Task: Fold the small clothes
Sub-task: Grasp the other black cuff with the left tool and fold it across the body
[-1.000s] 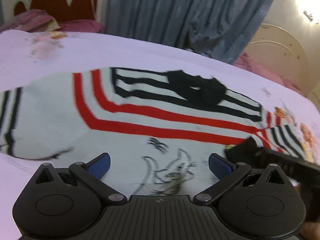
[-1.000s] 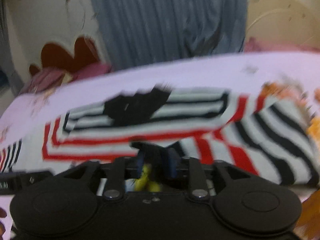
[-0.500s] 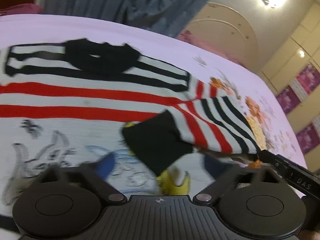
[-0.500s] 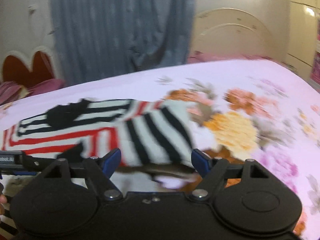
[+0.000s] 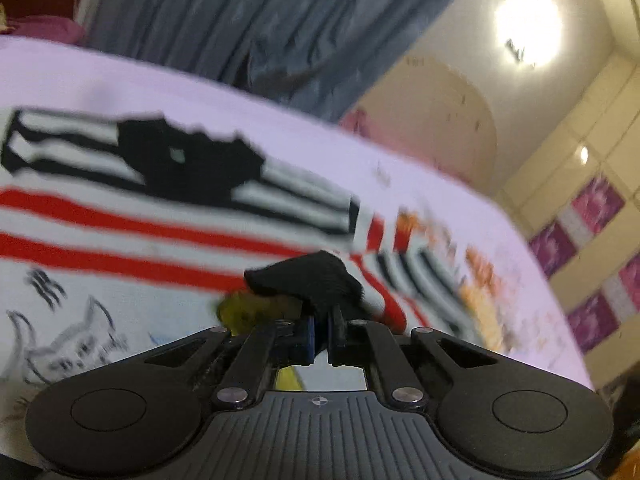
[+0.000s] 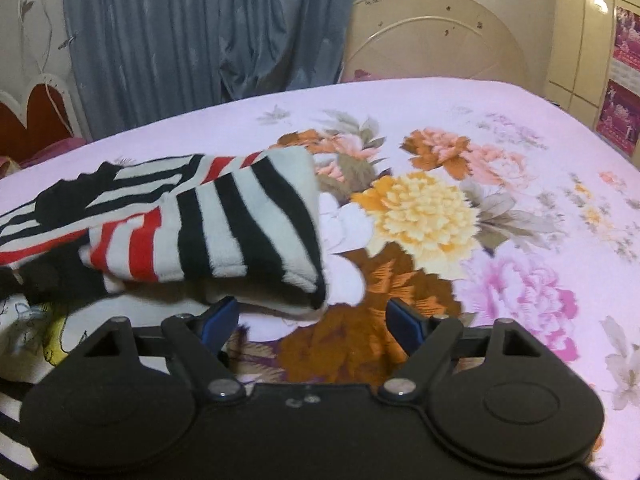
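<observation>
Left tool [image 5: 319, 330]: jaws closed together on the black cuff [image 5: 308, 280] of the sweater's sleeve. The cuff bunches up just ahead of the tips, and the cloth is pinched between the pads. This view is blurred.

Right tool [image 6: 314, 320]: jaws apart and opening, with nothing pressed between them. The folded sleeve [image 6: 248, 232] lies just ahead of the left blue pad [image 6: 218, 316]; whether its lower edge touches that pad cannot be told. The floral sheet shows in the gap.

Sweater [image 5: 132, 240]: spread flat on the bed [image 6: 500, 128]. Its white front carries a drawn cat-like figure [image 5: 68, 344] and a yellow patch near the left tool. Red stripes run across the chest, black and white stripes lie beyond them, and a black collar [image 5: 188, 168] sits at the far edge. The striped sleeve is turned back over the body, its black-and-white end raised in a soft roll.

Bed: pale pink sheet with a large flower print [image 6: 420, 208] in orange, yellow and pink, to the right of the sweater.

Beyond the bed: grey-blue curtain [image 6: 200, 32], cream headboard [image 6: 432, 36], a red and white shaped board [image 6: 36, 116] at far left. A lamp [image 5: 526, 28] glares high in the left view.
</observation>
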Action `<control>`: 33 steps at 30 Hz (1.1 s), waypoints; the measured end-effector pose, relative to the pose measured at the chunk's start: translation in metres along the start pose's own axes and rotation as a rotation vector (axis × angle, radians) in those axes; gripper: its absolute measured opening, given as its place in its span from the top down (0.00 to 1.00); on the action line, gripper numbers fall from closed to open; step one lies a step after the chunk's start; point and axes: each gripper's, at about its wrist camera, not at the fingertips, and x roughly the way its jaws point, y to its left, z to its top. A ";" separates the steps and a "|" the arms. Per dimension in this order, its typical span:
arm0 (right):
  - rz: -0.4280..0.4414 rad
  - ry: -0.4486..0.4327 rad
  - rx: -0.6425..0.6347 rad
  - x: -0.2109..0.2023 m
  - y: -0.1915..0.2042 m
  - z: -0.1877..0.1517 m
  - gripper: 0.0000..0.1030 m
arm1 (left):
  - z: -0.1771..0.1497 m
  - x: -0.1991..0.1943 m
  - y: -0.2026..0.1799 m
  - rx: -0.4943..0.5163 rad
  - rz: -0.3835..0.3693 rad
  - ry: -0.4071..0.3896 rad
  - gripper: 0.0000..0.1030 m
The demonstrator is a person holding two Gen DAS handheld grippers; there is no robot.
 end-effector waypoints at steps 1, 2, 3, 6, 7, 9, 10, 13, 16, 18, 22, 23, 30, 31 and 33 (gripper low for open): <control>0.004 0.006 -0.005 0.002 0.003 0.000 0.23 | 0.005 -0.009 0.002 -0.007 -0.002 -0.026 0.96; 0.016 0.011 -0.008 0.005 0.006 0.001 0.24 | 0.009 -0.016 0.004 -0.009 0.001 -0.048 0.96; 0.027 0.014 -0.013 0.007 0.010 0.001 0.25 | 0.013 -0.026 0.007 -0.015 0.008 -0.071 0.96; 0.049 0.014 -0.030 0.011 0.022 0.002 0.27 | 0.020 -0.047 0.023 -0.028 0.049 -0.129 0.96; 0.060 0.017 -0.031 0.013 0.026 0.002 0.29 | 0.021 -0.053 0.031 -0.026 0.073 -0.144 0.96; 0.079 0.017 -0.037 0.015 0.034 0.003 0.42 | 0.022 -0.062 0.050 -0.040 0.138 -0.162 0.96; 0.084 0.016 -0.044 0.016 0.038 0.004 0.46 | 0.021 -0.064 0.059 -0.050 0.166 -0.163 0.96; 0.088 0.029 -0.068 0.020 0.048 0.006 0.70 | 0.017 -0.066 0.090 -0.058 0.260 -0.153 0.96; 0.088 0.032 -0.088 0.022 0.052 0.004 0.79 | 0.007 -0.054 0.110 -0.069 0.309 -0.107 0.96; 0.080 0.031 -0.079 0.023 0.048 0.002 0.83 | 0.001 -0.046 0.114 -0.060 0.326 -0.083 0.96; 0.074 0.046 -0.066 0.022 0.043 -0.001 0.84 | -0.007 -0.047 0.111 -0.041 0.347 -0.066 0.95; 0.075 0.051 -0.077 0.020 0.044 0.000 0.83 | -0.005 -0.050 0.108 -0.026 0.361 -0.062 0.95; 0.139 -0.049 -0.029 -0.016 0.028 0.015 0.35 | 0.001 -0.084 0.073 0.146 0.443 -0.181 0.29; 0.143 -0.058 -0.023 -0.013 0.027 0.021 0.35 | 0.004 -0.083 0.067 0.164 0.418 -0.176 0.29; 0.161 -0.044 -0.005 0.001 0.028 0.034 0.39 | 0.009 -0.071 0.060 0.167 0.370 -0.150 0.29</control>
